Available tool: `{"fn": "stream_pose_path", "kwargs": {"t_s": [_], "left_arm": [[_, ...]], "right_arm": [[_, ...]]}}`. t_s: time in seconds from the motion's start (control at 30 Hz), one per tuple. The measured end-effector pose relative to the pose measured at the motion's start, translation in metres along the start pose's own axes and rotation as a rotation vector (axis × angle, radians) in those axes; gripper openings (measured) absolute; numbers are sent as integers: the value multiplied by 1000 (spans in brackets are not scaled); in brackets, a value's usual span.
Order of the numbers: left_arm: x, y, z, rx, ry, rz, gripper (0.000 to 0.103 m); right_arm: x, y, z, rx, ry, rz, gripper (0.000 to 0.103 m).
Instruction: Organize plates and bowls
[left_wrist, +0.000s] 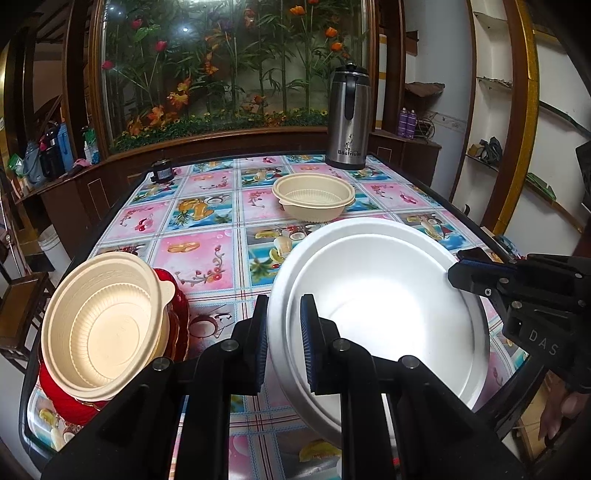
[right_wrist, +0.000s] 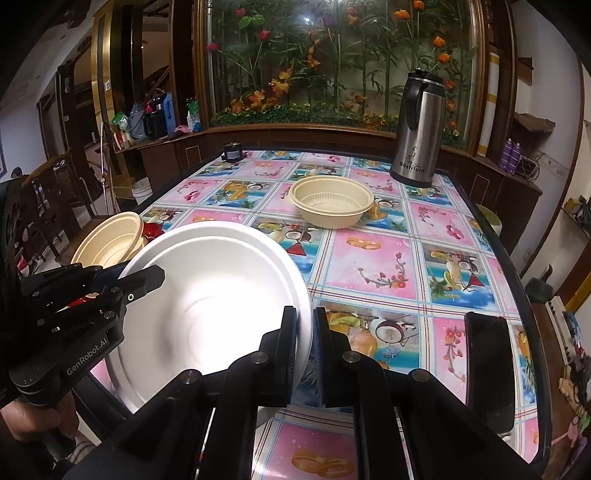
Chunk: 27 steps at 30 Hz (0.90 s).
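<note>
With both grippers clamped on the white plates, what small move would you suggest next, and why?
Probably carry the white plates toward the bare tablecloth near the beige bowl: the left gripper and right gripper pinch opposite rims.

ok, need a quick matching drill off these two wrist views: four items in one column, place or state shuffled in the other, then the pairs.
Column 1
1. white plates
2. lone cream bowl
3. steel thermos
4. stacked cream bowls

Column 2
A. standing upright at the far edge of the table
B. tilted, resting on red dishes
C. rim pinched by the left gripper and the right gripper
D. alone mid-table, nothing touching it

Pairs: 1-C, 2-D, 3-A, 4-B
</note>
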<state>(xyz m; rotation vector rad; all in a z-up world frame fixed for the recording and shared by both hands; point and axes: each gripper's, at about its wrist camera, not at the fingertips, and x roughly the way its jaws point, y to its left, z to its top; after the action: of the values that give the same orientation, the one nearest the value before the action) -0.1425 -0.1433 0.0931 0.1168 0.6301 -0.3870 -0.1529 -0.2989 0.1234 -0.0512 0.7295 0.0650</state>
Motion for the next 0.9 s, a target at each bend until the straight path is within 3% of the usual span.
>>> {"fn": "stream_pose_path", "kwargs": {"t_s": [0.53,0.9], "left_arm": [[-2,16,6,-41,-19,0,14],[-37,75,20,-136,-107,68,14]], "right_arm": [[16,5,14,-8,19,25,9],[22,49,62,-55,-11,146,9]]}}
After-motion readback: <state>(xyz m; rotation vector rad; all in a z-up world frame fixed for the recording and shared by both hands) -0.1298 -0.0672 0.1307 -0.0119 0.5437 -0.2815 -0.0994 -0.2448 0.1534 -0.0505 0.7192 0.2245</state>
